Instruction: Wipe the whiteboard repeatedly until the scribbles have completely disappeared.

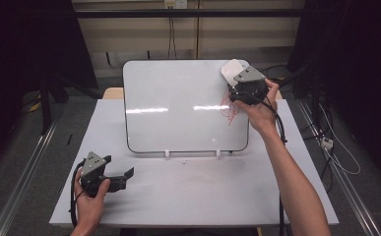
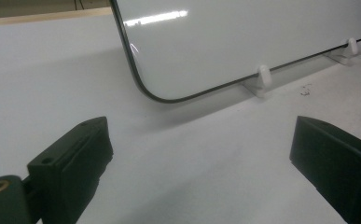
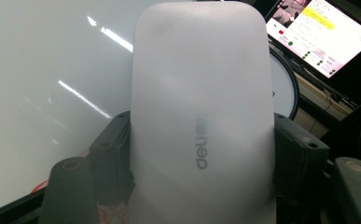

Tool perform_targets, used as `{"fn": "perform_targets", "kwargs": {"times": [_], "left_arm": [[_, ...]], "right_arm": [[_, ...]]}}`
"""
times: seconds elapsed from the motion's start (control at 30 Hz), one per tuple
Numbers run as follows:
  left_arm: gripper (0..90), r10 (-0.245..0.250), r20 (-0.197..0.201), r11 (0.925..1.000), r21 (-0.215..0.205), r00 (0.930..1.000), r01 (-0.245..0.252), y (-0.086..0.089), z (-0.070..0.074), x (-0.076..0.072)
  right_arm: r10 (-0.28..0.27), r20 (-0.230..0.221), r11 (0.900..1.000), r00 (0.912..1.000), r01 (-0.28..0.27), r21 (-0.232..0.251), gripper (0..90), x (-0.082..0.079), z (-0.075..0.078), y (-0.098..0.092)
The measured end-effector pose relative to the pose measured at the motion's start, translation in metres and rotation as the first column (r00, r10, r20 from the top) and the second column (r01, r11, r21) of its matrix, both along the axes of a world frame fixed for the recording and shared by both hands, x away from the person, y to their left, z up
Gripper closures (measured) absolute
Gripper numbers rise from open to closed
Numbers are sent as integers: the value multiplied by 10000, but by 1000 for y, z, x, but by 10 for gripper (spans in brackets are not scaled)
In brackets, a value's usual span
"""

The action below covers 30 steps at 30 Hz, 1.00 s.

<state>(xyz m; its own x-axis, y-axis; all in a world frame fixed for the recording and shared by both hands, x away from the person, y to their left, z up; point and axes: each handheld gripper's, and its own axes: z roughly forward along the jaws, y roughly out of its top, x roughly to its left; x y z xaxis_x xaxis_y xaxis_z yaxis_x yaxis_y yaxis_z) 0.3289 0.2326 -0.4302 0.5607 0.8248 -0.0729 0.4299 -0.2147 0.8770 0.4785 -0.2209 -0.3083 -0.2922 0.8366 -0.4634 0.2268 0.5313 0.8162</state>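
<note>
At whiteboard (image 1: 178, 105) top right corner, your right gripper (image 1: 235, 82) clamps eraser (image 3: 201, 116) against red scribble (image 1: 229, 110) for wiping; left gripper (image 1: 121, 173) spread, idle.

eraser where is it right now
The white eraser is clamped in the right tongs, held against the whiteboard's upper right corner in the high view, just above the red scribbles.

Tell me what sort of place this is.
Probably a lab recording station: a white table holding a propped whiteboard, dark curtains on both sides, and a lit monitor behind the board.
</note>
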Motion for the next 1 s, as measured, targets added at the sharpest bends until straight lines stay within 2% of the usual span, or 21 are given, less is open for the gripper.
{"fn": "perform_targets", "kwargs": {"times": [0.5, 1.0], "left_arm": [[52, -3, 27, 10000, -33, 10000, 3, 1, 0, -1], [52, -11, 2, 10000, 54, 10000, 11, -1, 0, -1]], "right_arm": [[-7, -99, 10000, 10000, 7, 22, 316, 0, 1, -1], [139, -270, 9999, 9995, -140, -48, 316, -7, -11, 3]]}}
